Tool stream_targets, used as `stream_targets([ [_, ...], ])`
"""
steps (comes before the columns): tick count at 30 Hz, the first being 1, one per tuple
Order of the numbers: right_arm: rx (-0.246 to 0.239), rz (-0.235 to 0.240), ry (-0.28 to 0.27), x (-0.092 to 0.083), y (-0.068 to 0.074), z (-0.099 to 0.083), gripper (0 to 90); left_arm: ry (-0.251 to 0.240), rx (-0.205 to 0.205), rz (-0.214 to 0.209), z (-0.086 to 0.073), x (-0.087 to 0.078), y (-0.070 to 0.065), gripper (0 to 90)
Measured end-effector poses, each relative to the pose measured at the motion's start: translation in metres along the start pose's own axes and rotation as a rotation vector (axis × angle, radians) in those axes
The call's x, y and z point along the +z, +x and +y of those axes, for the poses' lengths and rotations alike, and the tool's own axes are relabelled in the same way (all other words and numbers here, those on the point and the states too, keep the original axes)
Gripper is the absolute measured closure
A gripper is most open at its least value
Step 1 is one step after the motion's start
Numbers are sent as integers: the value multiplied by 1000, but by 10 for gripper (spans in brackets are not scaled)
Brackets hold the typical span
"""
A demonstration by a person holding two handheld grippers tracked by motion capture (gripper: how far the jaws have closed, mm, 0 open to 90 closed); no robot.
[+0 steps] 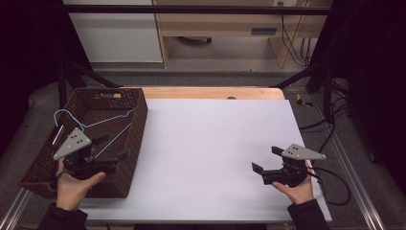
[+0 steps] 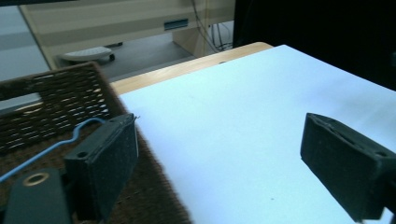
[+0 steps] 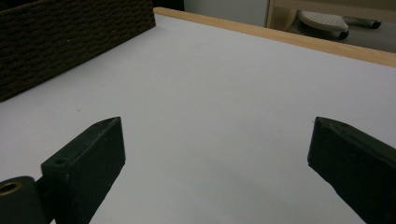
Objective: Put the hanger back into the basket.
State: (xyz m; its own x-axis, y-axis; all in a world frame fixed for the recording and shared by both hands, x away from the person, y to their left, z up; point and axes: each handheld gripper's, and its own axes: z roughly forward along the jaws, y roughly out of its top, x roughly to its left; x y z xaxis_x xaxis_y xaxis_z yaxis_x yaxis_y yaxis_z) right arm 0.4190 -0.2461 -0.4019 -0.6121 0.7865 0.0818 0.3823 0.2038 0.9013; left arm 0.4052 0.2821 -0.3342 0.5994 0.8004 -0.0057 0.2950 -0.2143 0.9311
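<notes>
Your left gripper hangs over the near right part of the dark woven basket, which sits at the left edge of the white table. Its jaws stand wide apart with nothing between them; in the left gripper view one jaw sits above the basket's interior and the other out over the white surface, so the basket's right wall runs between them. A blue wire hanger lies inside the basket, its hook toward the far left corner; its straight bar passes just beside your left jaw, but I cannot tell whether they touch. Your right gripper is held low over the table's near right area, well apart from the basket, jaws spread and empty.
</notes>
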Motion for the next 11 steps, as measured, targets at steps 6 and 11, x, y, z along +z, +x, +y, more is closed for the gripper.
stream_targets([
  [6, 1, -2, -15, -1, -1, 0, 43, -11, 16, -21, -13, 17, -21, 67],
  [11, 5, -2, -25, -2, -1, -1, 43, 17, 43, -29, -20, 27, -30, 63],
])
